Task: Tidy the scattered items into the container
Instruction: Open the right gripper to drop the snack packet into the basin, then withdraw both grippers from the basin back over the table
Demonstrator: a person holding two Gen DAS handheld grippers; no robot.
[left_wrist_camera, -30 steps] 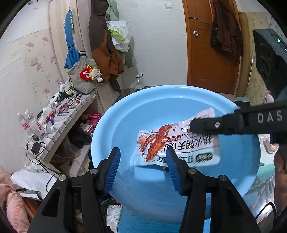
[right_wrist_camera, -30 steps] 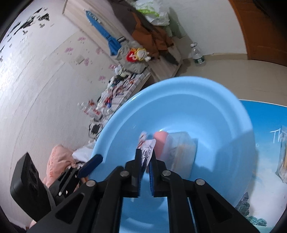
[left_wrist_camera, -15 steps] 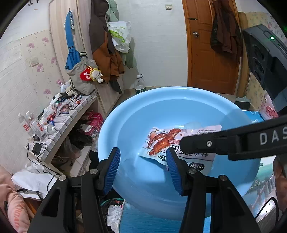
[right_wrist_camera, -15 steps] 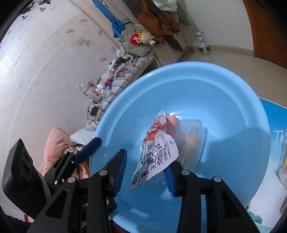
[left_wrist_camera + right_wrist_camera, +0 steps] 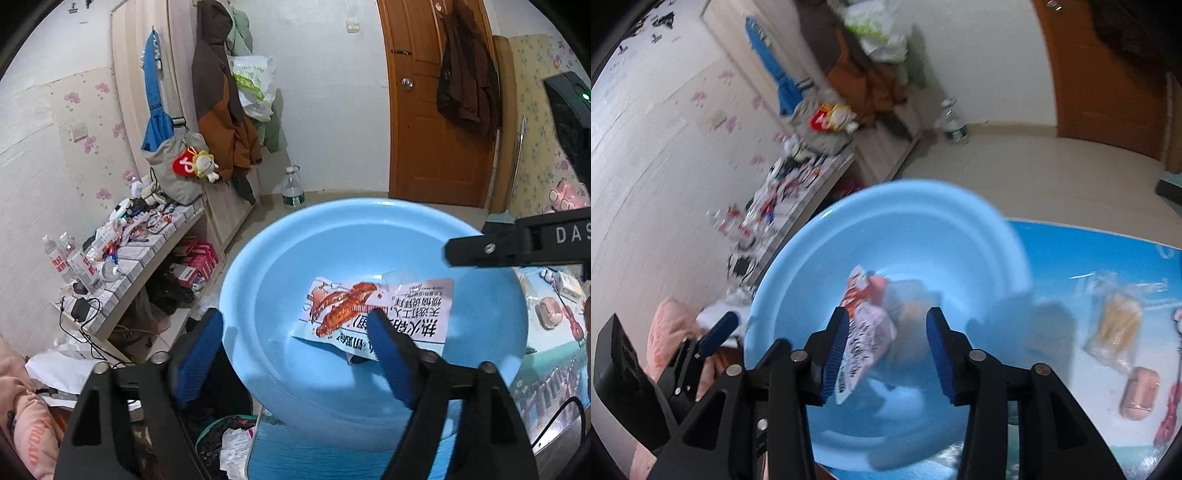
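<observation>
A light blue basin [image 5: 258, 280] stands on the blue printed table. A white snack packet [image 5: 384, 306] with a red picture lies loose inside it, on top of a pink item [image 5: 877, 288] and a clear packet [image 5: 912, 299]. My right gripper [image 5: 888, 354] hovers over the basin's near side. Its jaws are opening, and the snack packet [image 5: 864, 332] lies below them, untouched. My left gripper [image 5: 295, 350] straddles the basin's near left rim, its jaws opening and pressing on nothing. The right gripper's finger [image 5: 480, 254] reaches in from the right in the left wrist view.
On the table right of the basin lie a clear bag of yellow snacks [image 5: 1115, 328], a sausage [image 5: 1139, 393] and a red toy [image 5: 1171, 417]. A cluttered shelf [image 5: 147, 251] and a bin of rubbish [image 5: 225, 446] are to the left, off the table.
The right gripper opened and let go of the snack packet, which dropped flat into the basin; the gripper then drew back and up. The left gripper's jaws spread wider.
</observation>
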